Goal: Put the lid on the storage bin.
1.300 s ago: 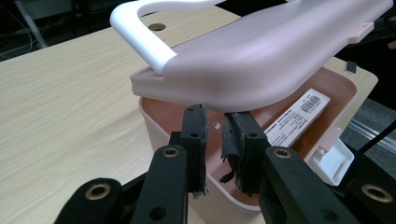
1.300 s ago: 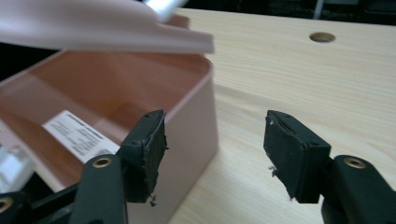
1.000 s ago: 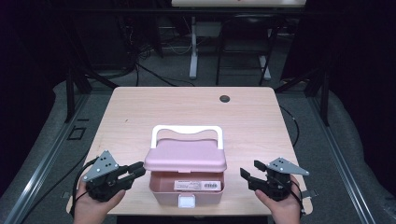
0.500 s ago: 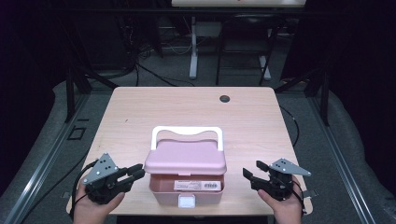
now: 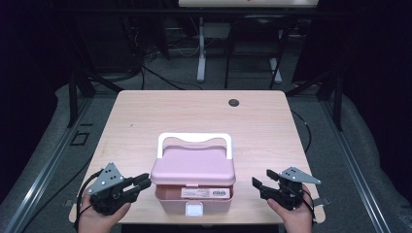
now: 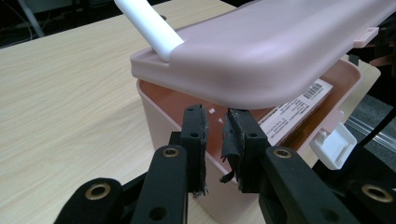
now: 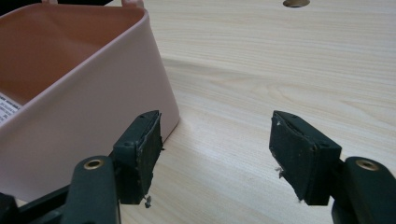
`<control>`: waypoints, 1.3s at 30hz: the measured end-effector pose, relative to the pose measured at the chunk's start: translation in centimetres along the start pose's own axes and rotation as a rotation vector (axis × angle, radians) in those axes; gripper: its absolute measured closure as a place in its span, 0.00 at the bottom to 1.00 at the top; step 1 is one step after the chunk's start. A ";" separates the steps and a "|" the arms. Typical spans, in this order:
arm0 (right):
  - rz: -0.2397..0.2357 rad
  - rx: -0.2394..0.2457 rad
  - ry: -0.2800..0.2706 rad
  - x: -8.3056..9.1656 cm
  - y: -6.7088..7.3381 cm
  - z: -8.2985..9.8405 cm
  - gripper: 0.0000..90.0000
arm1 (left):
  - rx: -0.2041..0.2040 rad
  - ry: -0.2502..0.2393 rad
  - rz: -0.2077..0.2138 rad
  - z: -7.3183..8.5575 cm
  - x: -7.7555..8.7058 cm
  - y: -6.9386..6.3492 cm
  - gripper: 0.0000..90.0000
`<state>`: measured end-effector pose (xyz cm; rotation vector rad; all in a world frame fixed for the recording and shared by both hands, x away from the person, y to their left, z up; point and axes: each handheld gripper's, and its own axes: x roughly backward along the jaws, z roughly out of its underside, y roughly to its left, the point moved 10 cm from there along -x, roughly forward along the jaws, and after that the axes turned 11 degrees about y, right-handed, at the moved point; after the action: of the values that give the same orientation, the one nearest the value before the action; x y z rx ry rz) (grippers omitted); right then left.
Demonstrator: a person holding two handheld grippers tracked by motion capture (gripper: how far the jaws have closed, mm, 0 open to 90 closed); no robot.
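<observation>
Left hand-held gripper [image 5: 141, 182] narrowly parted, nosing under lid [image 5: 193, 166] of pink storage box [image 5: 194, 198]; right hand-held gripper [image 5: 258, 186] spread, waiting on surface [image 5: 145, 116]. Latch [image 5: 195, 209] undone, lid sitting ajar, lifting remaining.

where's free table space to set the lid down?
Free: the table behind the pink box, up to the dark grommet, and both side strips. Crowded: the front edge, where the left gripper and right gripper flank the box.

- A lab or test room set up for recording, not a home.
- A lone wooden worktop [image 5: 145, 126] stands on grey carpet.
- Dark metal frame legs [image 5: 77, 92] and loose cables [image 5: 160, 77] ring it.
- A white stand [image 5: 200, 53] rises behind, in dim surroundings.
</observation>
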<state>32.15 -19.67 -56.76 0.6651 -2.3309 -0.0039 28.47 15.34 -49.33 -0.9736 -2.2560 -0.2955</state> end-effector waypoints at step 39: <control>0.013 -0.012 0.011 -0.5 -0.2 0.7 0.37 | -0.007 0.009 0.032 2.5 -0.6 -1.9 0.88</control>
<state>32.14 -19.75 -57.68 0.6422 -2.3232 -0.0087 26.23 14.78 -51.51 -1.0090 -2.2303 -0.2942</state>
